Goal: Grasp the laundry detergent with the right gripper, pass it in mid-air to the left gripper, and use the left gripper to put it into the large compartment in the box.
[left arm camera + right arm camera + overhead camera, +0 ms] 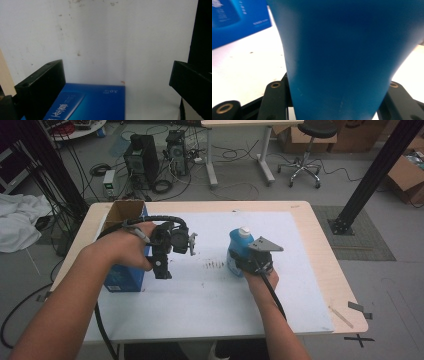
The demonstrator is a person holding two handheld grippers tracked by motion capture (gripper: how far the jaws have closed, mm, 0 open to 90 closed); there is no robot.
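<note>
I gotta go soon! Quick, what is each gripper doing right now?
Left gripper: open, holding nothing, right by the blue box.
Right gripper: closed on the blue bottle.

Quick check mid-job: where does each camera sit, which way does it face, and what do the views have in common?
High view: above the person's side, facing forward and down on the table; both forearms, left gripper, right gripper.
Left gripper view: between its open jaws, over the blue box.
Right gripper view: along jaws shut on the blue bottle.
All share the blue box.
</note>
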